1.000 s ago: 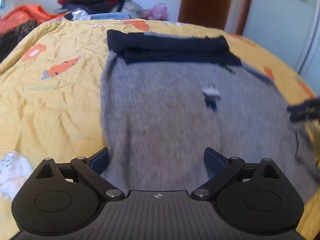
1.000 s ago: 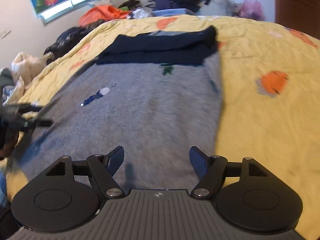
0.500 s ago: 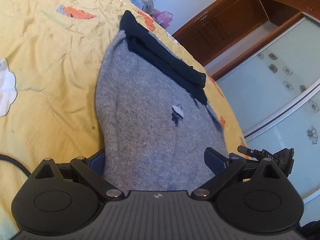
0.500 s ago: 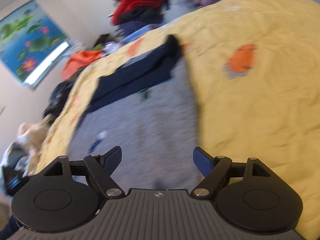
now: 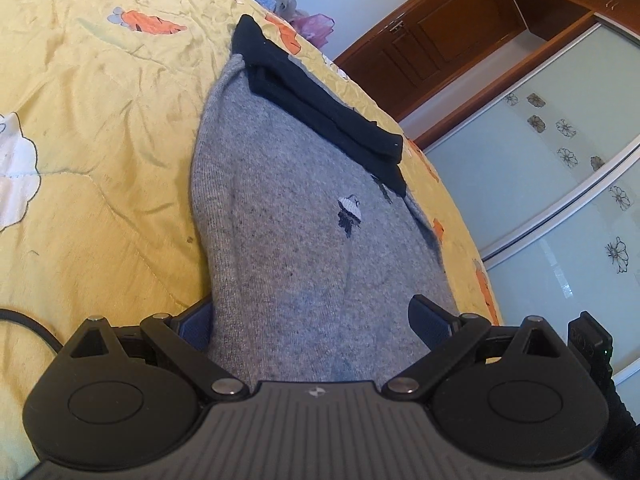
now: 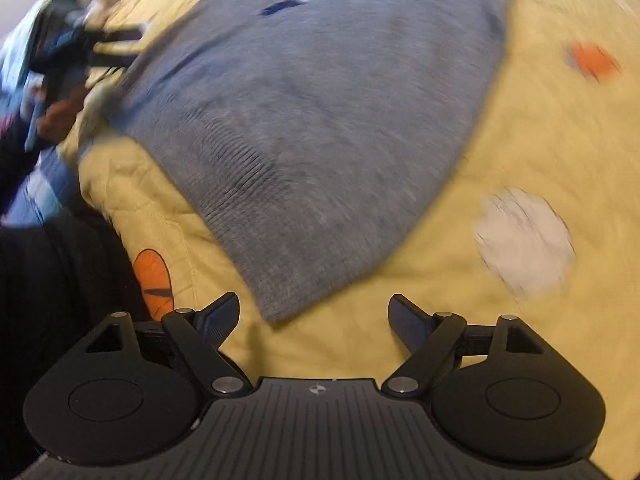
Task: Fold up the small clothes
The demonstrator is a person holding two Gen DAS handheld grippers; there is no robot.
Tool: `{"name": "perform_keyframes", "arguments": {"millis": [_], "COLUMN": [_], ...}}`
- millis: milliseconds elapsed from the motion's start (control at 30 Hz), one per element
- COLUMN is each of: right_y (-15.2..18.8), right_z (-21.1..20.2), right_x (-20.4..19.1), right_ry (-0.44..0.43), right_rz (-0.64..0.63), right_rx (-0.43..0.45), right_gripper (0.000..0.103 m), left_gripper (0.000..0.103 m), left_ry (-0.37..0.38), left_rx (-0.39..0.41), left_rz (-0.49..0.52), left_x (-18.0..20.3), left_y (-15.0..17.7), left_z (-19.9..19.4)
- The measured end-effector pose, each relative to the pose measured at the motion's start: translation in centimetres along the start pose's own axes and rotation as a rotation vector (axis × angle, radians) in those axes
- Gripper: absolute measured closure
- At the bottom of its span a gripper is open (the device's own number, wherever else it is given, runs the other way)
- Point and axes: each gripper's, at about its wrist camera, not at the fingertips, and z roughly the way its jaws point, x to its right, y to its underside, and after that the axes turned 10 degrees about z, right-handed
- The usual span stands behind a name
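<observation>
A grey knit sweater [image 5: 288,216] lies flat on the yellow bedspread [image 5: 100,128], with a dark navy part [image 5: 320,108] folded across its far end. My left gripper [image 5: 312,318] is open over the sweater's near end, and the grey cloth runs between its wide-apart fingers. In the blurred right wrist view the sweater [image 6: 320,100] shows its ribbed hem, whose near corner [image 6: 276,308] lies just ahead of my open right gripper [image 6: 314,314]. Nothing sits between the right fingers. The left gripper [image 6: 68,52] appears blurred at the sweater's far left edge.
A wooden door [image 5: 420,28] and pale sliding wardrobe panels [image 5: 560,200] stand beyond the bed's right edge. A black cable [image 5: 24,320] lies on the bedspread at the left. A person's dark clothing [image 6: 48,280] fills the lower left by the bed edge.
The right gripper has drawn back and tipped down, from over the sweater's middle to just behind its near hem corner. The left view has barely shifted in the last half second.
</observation>
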Motion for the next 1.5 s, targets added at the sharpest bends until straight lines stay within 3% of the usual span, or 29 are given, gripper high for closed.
{"name": "perform_keyframes", "arguments": {"millis": [167, 267, 300, 400, 433, 500, 600, 767, 1000, 1100, 1167, 1233, 1300, 1400, 1500], "right_y": [-0.4, -0.8, -0.9, -1.3, -1.1, -0.9, -0.4, -0.2, -0.6, -0.9, -1.2, -1.3, -1.4, -1.5, -1.2], "right_z": [-1.1, 1.1, 1.8, 3.8, 4.2, 4.1, 4.2, 4.8, 5.2, 5.4, 5.5, 5.5, 5.5, 5.5, 5.5], "right_x": [4.8, 7.1, 7.4, 7.1, 6.6, 6.2, 7.1, 8.1, 7.8, 7.4, 7.1, 6.9, 6.8, 6.9, 6.7], "right_ry": [-0.129, -0.301, -0.379, -0.533, -0.549, -0.545, -0.580, -0.621, -0.627, -0.630, -0.631, -0.631, -0.633, -0.636, -0.618], "right_rz": [0.307, 0.500, 0.533, 0.579, 0.563, 0.537, 0.593, 0.653, 0.641, 0.630, 0.624, 0.615, 0.609, 0.610, 0.622], "right_rx": [0.249, 0.286, 0.296, 0.212, 0.201, 0.201, 0.197, 0.211, 0.207, 0.210, 0.214, 0.212, 0.209, 0.203, 0.239], "right_gripper": [0.012, 0.004, 0.008, 0.022, 0.030, 0.036, 0.038, 0.039, 0.035, 0.033, 0.032, 0.030, 0.029, 0.029, 0.032], "left_gripper": [0.003, 0.003, 0.003, 0.003, 0.003, 0.003, 0.003, 0.004, 0.004, 0.004, 0.009, 0.041, 0.052, 0.057, 0.065], "left_ry": [0.018, 0.029, 0.041, 0.108, 0.127, 0.170, 0.215, 0.245, 0.141, 0.138, 0.141, 0.110, 0.086, 0.097, 0.067], "left_rx": [0.000, 0.000, 0.000, 0.020, 0.034, 0.062, 0.069, 0.010, -0.060, -0.056, -0.022, -0.019, -0.020, -0.025, -0.035], "left_rz": [-0.016, -0.046, -0.066, -0.154, -0.180, -0.232, -0.273, -0.249, -0.124, -0.107, -0.106, -0.092, -0.106, -0.140, -0.109], "left_x": [-0.3, -0.5, -0.7, -1.5, -1.8, -2.4, -2.8, -2.2, 0.4, 1.0, 0.9, 0.8, 0.2, -0.8, -0.4], "left_y": [0.0, 0.0, 0.1, 0.6, 0.8, 1.2, 1.6, 2.1, 2.3, 2.3, 2.7, 2.8, 3.0, 3.0, 2.9], "left_z": [-0.1, -0.1, -0.2, -0.6, -0.8, -1.2, -1.6, -1.6, -0.4, 0.1, 0.2, 0.3, 0.3, -0.1, -0.1]}}
